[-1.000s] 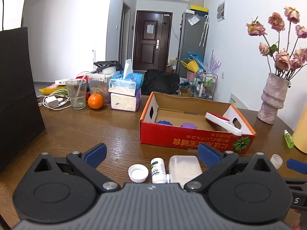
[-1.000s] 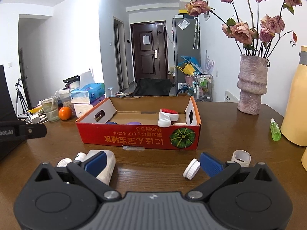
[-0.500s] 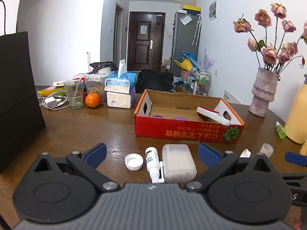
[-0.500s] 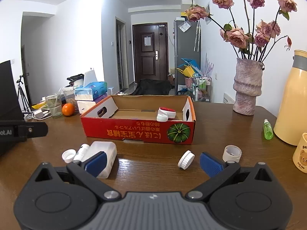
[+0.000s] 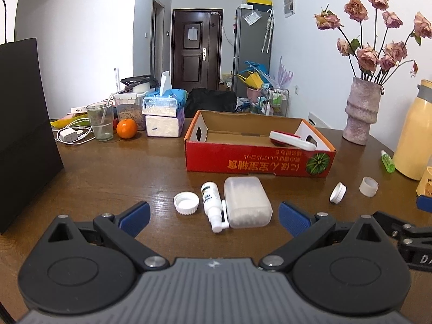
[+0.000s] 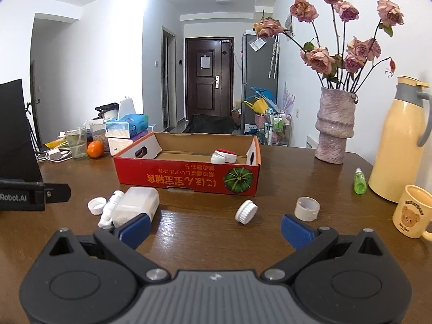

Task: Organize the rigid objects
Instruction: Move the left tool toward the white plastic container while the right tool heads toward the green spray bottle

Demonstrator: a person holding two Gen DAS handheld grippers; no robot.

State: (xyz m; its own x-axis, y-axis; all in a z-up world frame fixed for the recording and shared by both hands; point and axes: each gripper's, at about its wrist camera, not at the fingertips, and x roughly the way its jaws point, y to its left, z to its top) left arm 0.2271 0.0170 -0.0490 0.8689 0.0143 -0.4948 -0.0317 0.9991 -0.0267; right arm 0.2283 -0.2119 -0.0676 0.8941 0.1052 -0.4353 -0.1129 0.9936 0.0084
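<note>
A red cardboard box stands mid-table with a red and white object inside. In front of it lie a white cap, a small white spray bottle and a translucent plastic case. Further right lie a ribbed white cap and a white ring. My left gripper is open and empty, short of the case. My right gripper is open and empty, short of the ribbed cap.
A black bag stands at the left. A glass, an orange and tissue boxes are at the back left. A vase, a yellow jug, a green bottle and a bear mug are at the right.
Both grippers have pulled back and risen, so the box and the loose items now lie farther ahead. Both stayed open.
</note>
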